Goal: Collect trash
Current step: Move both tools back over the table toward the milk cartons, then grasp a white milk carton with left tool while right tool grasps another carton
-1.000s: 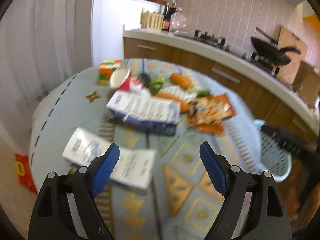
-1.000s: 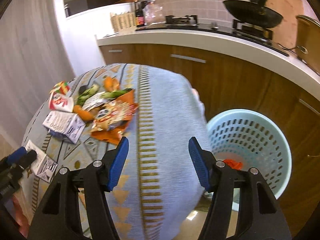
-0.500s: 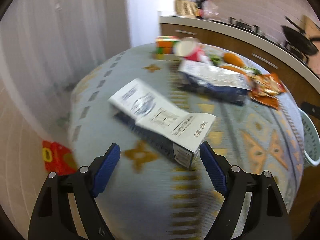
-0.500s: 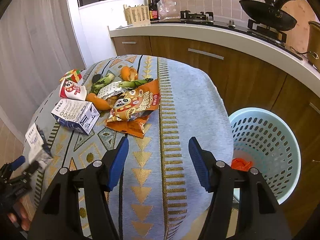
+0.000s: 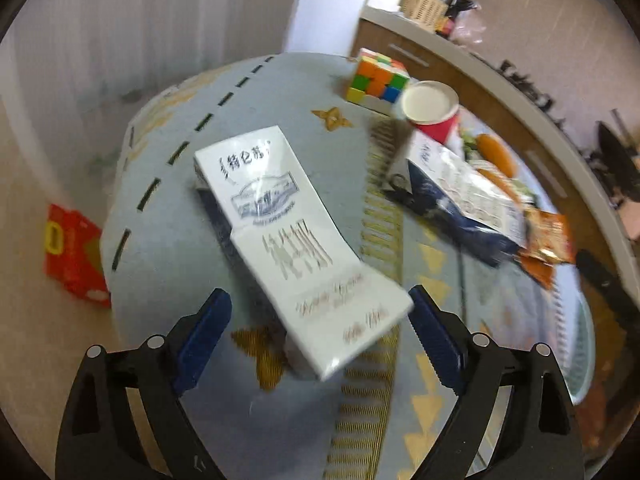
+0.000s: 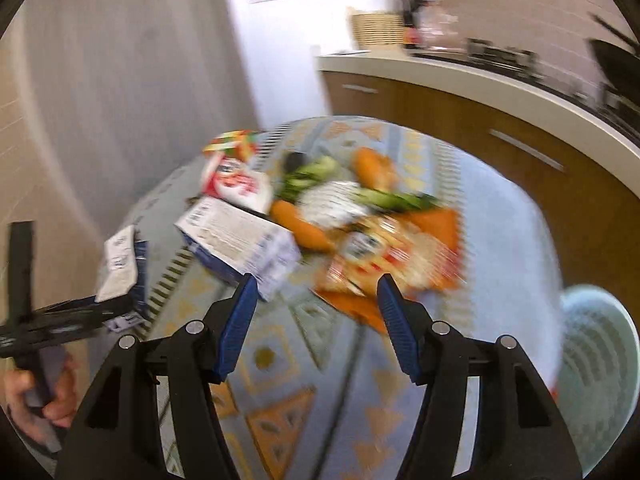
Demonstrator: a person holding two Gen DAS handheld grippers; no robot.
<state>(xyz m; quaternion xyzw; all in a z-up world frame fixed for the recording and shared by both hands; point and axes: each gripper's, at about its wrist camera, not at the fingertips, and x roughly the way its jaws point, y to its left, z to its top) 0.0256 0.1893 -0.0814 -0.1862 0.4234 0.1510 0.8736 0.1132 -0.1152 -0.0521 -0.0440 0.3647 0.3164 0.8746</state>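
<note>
The left gripper point(image 5: 318, 332) has just been opening; a white carton point(image 5: 294, 240) lies between its jaws, untouched. Beyond are a cube point(image 5: 378, 80) and red cup point(image 5: 432, 110). The right gripper point(image 6: 314, 316) hangs open, a snack bag point(image 6: 396, 256) ahead.

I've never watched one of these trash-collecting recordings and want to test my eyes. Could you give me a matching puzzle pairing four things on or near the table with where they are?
Things:
1. flat white milk carton
2. multicoloured puzzle cube
3. red paper cup with white inside
4. pale blue perforated plastic basket

Places:
A. lying on its side right beside the cube
B. between the open left tongs, nearest the camera
C. beside the table, below its edge
D. at the far edge of the table

Pairs: 1-B, 2-D, 3-A, 4-C
</note>
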